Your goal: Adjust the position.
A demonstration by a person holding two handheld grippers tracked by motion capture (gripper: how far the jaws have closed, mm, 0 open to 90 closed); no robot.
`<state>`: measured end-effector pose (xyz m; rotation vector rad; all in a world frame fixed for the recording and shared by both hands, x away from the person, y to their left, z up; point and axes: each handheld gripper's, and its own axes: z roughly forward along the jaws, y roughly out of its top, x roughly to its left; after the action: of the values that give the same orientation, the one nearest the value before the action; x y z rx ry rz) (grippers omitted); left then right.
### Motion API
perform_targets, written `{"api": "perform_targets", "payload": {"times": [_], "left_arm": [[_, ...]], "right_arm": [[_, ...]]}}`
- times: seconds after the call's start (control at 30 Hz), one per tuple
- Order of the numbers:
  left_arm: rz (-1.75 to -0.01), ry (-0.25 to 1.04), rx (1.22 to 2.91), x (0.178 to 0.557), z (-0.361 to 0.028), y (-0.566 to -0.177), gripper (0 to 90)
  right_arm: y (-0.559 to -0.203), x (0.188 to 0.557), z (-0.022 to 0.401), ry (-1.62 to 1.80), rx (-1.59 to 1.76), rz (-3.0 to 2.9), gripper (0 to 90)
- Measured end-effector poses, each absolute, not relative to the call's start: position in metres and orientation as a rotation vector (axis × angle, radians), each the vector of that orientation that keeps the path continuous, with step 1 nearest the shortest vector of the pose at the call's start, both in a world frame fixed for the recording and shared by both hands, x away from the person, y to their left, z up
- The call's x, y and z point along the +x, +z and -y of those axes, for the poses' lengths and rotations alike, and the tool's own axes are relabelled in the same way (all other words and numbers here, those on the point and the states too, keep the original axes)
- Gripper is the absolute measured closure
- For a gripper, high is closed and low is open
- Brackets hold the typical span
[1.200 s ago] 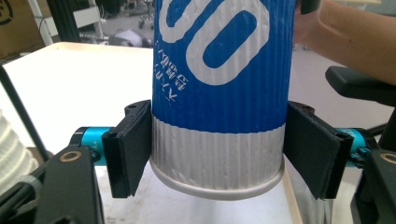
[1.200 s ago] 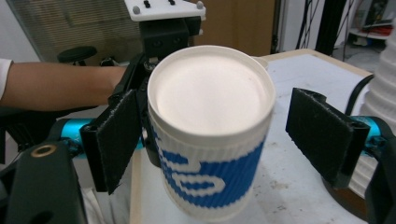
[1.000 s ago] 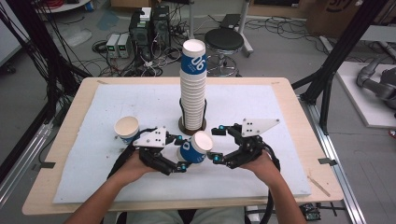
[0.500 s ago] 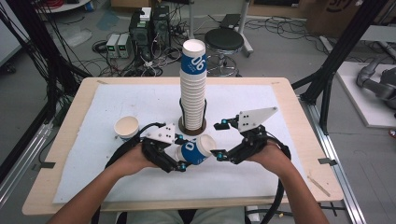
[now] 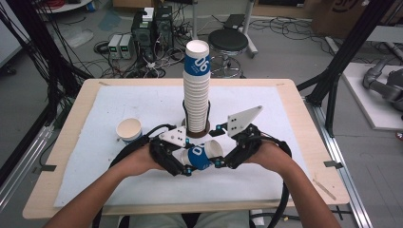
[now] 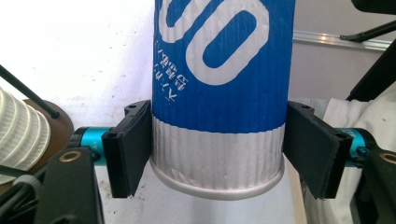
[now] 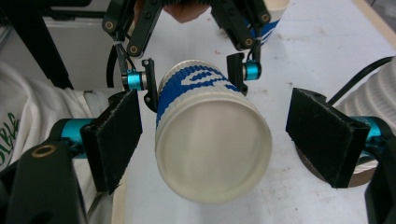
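High view: the left gripper held a ribbed blue-and-white paper cup on its side above the desk, near the tall cup stack.

Left gripper view: the fingers clamped the cup's corrugated wall; squeezing harder could crush it.

Right gripper view: the right gripper fingers stood wide around the open rim, untouching; closing off-centre could dent it

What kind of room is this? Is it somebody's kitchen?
Not a kitchen; it looks like a lab or workshop. A black metal frame stands around the table, tangled cables and electronic boxes cover the floor behind it, and the tall stack of paper cups seems set up for practice.
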<state>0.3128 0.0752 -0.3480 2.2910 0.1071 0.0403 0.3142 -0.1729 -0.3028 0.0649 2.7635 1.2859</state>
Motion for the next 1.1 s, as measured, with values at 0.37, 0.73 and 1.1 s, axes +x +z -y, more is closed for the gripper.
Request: {"api": "perform_targets", "payload": {"times": [0.37,0.73,1.1], "left_arm": [[-0.112,0.028,2.299,0.312,-0.069,-0.351,27.3],[-0.083,0.017,2.32,0.311,-0.066,-0.354,27.4],[-0.073,0.02,2.319,0.311,-0.068,-0.352,29.4]], "right_arm": [[-0.319,0.315,0.159,1.173,0.017,-2.863,19.5],[-0.326,0.316,0.162,1.156,0.003,-2.886,30.3],[-0.329,0.317,0.162,1.122,-0.001,-2.909,31.7]]}}
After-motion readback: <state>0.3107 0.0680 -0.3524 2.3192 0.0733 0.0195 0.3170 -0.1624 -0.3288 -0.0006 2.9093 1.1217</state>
